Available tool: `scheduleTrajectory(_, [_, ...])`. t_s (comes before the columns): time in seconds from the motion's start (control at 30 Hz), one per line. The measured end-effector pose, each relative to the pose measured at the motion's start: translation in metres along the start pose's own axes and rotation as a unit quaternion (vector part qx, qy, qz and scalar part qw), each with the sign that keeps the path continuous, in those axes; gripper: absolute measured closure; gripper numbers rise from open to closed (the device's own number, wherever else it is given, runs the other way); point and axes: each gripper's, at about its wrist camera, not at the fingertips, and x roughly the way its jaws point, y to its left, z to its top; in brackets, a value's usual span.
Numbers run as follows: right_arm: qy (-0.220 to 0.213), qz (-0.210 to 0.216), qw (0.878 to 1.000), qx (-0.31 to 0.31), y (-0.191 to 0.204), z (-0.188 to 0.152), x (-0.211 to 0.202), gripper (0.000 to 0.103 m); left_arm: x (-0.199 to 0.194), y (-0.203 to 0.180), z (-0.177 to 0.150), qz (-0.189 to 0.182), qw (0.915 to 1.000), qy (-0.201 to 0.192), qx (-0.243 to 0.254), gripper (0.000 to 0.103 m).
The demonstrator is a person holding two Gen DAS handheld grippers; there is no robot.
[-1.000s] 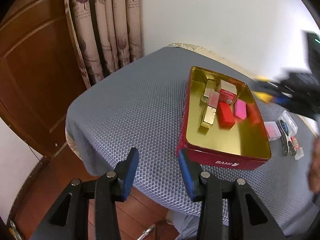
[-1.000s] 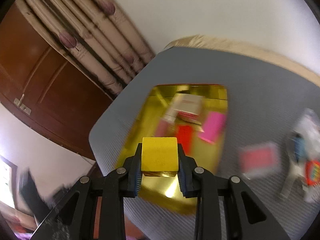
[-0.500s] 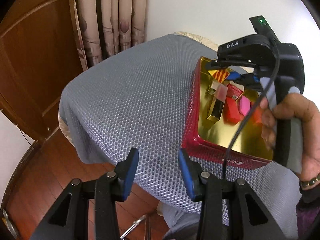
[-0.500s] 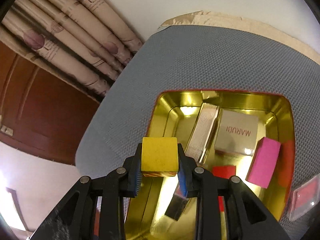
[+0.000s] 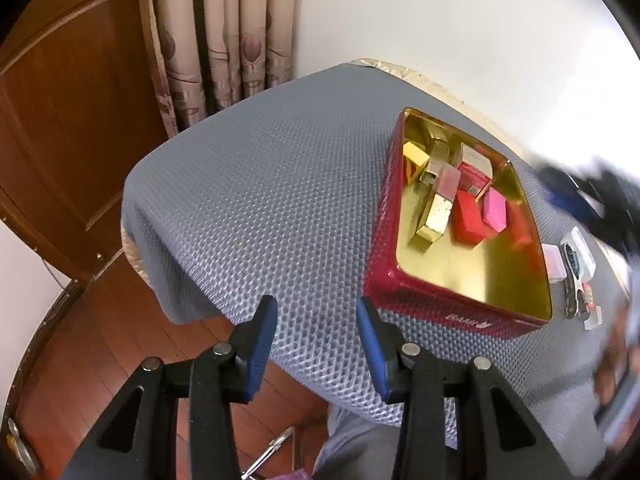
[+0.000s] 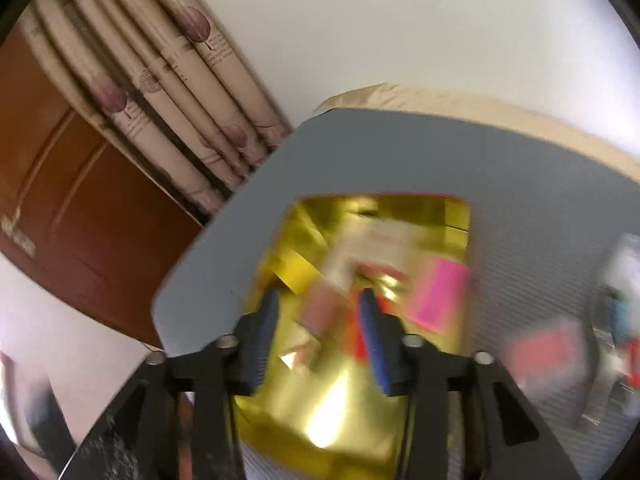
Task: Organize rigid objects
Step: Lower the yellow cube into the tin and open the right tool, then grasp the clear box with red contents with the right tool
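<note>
A grey mesh-covered worktop [image 5: 280, 208] fills most of the left wrist view, with a patterned curtain [image 5: 228, 28] and a brown wooden door [image 5: 68, 120] behind it. On the worktop's right half sits a red tin [image 5: 440, 304] with a shiny gold inside, open at the top. Several small blocks lie in the tin's far half: a yellow block [image 5: 414, 154] in the far left corner, a gold bar [image 5: 434, 218], a red block [image 5: 470, 216] and a pink block [image 5: 494, 210] side by side. A few small items lie on the worktop just right of the tin, too blurred to name. The left hand-held gripper [image 5: 316, 340] hovers over the near edge of the worktop with its jaws apart and nothing between them. In the blurred right wrist view, the right hand-held gripper [image 6: 320, 336] hangs above the tin [image 6: 344, 420], jaws apart and empty.
</note>
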Motion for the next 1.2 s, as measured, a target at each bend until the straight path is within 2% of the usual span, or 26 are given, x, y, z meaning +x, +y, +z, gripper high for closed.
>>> scheduleTrajectory(0.07, [0.008,-0.039,0.999,-0.013,-0.025,-0.025,-0.020,0.050,-0.003,0.006,-0.002,0.000,0.9998,0.007,-0.018,0.061])
scheduleTrajectory(0.13, [0.014,-0.071,0.997,-0.018,-0.047,-0.043,-0.035,0.050,-0.007,0.016,-0.004,-0.018,0.9988,0.007,-0.044,0.061])
scheduleTrajectory(0.17, [0.012,-0.071,0.997,-0.011,-0.054,-0.049,-0.040,0.050,-0.009,0.016,-0.006,-0.016,0.9988,0.007,-0.046,0.061])
scheduleTrajectory(0.23, [0.003,-0.044,0.999,0.015,-0.067,-0.057,-0.054,0.049,-0.010,0.015,-0.008,-0.004,0.9989,0.010,-0.047,0.061])
scheduleTrajectory(0.33, [-0.014,-0.049,0.999,-0.010,-0.064,-0.050,-0.054,0.032,-0.011,0.010,-0.010,-0.004,0.9990,0.013,-0.043,0.061])
scheduleTrajectory(0.4, [-0.011,-0.047,0.999,-0.015,-0.064,-0.042,-0.045,0.013,-0.014,0.007,-0.011,0.006,0.9994,0.005,-0.033,0.061])
scheduleTrajectory(0.47, [0.003,-0.038,0.999,-0.017,-0.065,-0.036,-0.035,0.009,-0.019,0.000,-0.011,0.023,0.9995,-0.011,-0.017,0.061])
scheduleTrajectory(0.53, [0.012,-0.057,0.998,-0.031,-0.065,-0.030,-0.020,0.009,-0.021,-0.005,-0.011,0.035,0.9992,-0.020,-0.003,0.061])
scheduleTrajectory(0.63, [0.028,-0.037,0.998,-0.031,-0.067,-0.023,-0.002,0.009,-0.016,-0.009,-0.009,0.038,0.9992,-0.012,0.010,0.061])
scheduleTrajectory(0.73, [0.039,-0.068,0.996,-0.052,-0.068,-0.016,0.014,0.009,-0.010,-0.012,-0.010,0.036,0.9992,0.001,0.021,0.061])
scheduleTrajectory(0.9, [0.069,-0.090,0.992,-0.057,-0.079,-0.014,0.037,0.010,-0.005,-0.012,-0.009,0.033,0.9991,0.007,0.027,0.061])
scheduleTrajectory(0.93, [0.075,-0.083,0.992,-0.051,-0.082,-0.013,0.042,0.010,-0.004,-0.012,-0.009,0.032,0.9991,0.008,0.026,0.061])
scheduleTrajectory(1.07, [0.096,-0.086,0.990,-0.050,-0.084,-0.013,0.062,0.016,0.003,-0.013,-0.009,0.027,0.9990,0.020,0.029,0.061])
scheduleTrajectory(1.13, [0.100,-0.107,0.987,-0.065,-0.082,-0.014,0.070,0.023,0.004,-0.014,-0.009,0.031,0.9987,0.022,0.034,0.061])
scheduleTrajectory(1.17, [0.104,-0.111,0.986,-0.067,-0.081,-0.015,0.071,0.034,0.004,-0.015,-0.010,0.031,0.9986,0.022,0.036,0.061])
scheduleTrajectory(1.2, [0.101,-0.110,0.987,-0.065,-0.081,-0.015,0.070,0.034,0.004,-0.016,-0.010,0.032,0.9985,0.021,0.038,0.061])
